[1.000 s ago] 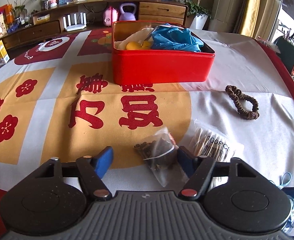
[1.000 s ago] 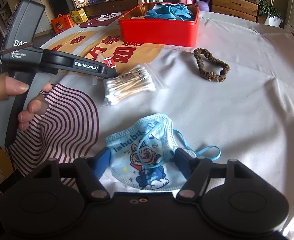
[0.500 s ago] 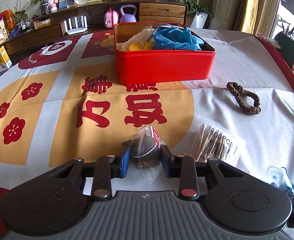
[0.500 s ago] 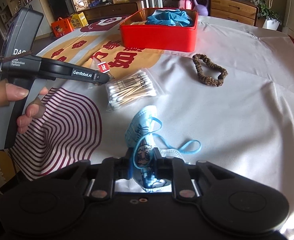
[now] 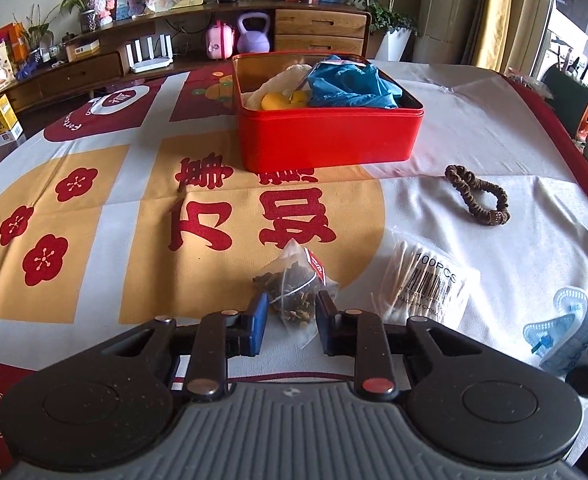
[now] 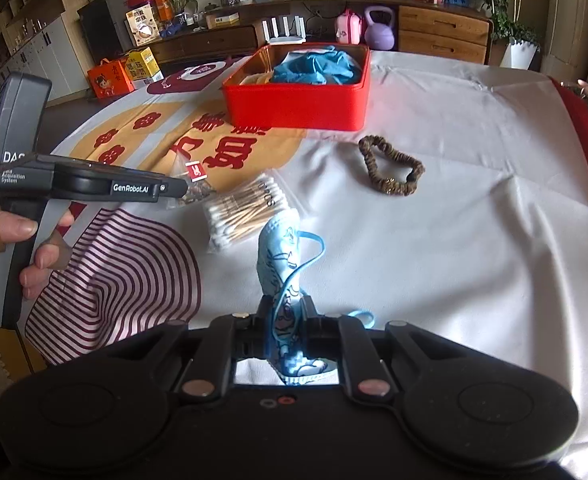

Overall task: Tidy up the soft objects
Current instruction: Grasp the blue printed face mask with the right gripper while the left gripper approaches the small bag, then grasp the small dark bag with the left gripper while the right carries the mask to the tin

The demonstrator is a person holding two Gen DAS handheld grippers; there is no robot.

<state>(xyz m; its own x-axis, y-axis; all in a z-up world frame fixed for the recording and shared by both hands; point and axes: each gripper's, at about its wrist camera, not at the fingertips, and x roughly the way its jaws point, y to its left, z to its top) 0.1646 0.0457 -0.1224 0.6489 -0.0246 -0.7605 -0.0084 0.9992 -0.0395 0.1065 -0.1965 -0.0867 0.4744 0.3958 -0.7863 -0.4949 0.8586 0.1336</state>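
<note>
My left gripper (image 5: 289,312) is shut on a clear tea bag packet (image 5: 296,284) of dark leaves and holds it above the cloth. My right gripper (image 6: 285,316) is shut on a blue cartoon face mask (image 6: 279,256), folded upright and lifted off the table; the mask also shows in the left wrist view (image 5: 566,332). A red tin box (image 5: 326,136) at the far middle holds blue cloth, a yellow item and a cream item; it also shows in the right wrist view (image 6: 298,100). The left gripper body (image 6: 81,184) shows at the left of the right wrist view.
A bag of cotton swabs (image 5: 426,280) lies between the grippers, also in the right wrist view (image 6: 245,212). A brown scrunchie (image 5: 478,196) lies right of the box, also in the right wrist view (image 6: 390,168). A sideboard (image 5: 318,32) stands beyond the table.
Both grippers closed from open: the left on the tea bag packet, the right on the mask. Both have since lifted their loads off the cloth.
</note>
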